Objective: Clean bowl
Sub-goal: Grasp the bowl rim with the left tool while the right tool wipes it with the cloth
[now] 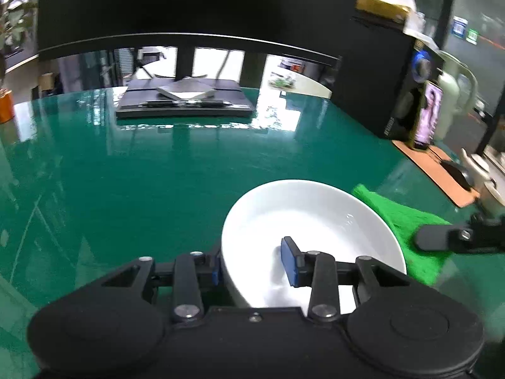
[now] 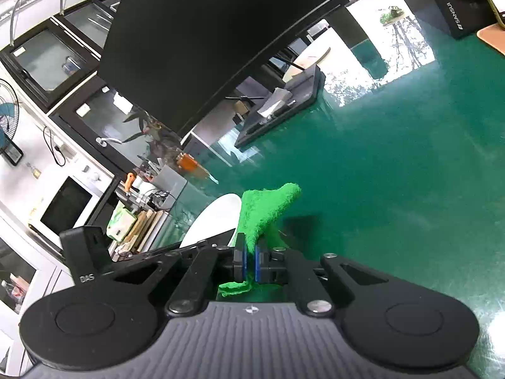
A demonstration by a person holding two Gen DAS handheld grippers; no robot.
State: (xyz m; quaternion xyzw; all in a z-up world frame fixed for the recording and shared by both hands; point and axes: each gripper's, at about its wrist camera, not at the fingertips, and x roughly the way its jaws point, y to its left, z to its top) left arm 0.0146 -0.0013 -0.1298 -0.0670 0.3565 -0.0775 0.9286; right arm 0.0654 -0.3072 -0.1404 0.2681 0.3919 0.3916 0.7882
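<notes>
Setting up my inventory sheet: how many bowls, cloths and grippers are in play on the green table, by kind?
Round white ceramic bowl: 1
Bright green fuzzy cloth: 1
Black two-finger grippers, left gripper and right gripper: 2
Total: 4

The left wrist view looks forward and down, very near the white bowl, toward the monitor at the far edge of the green table. The right wrist view is rolled, near the green cloth. Both views share bowl, cloth, monitor and table.
</notes>
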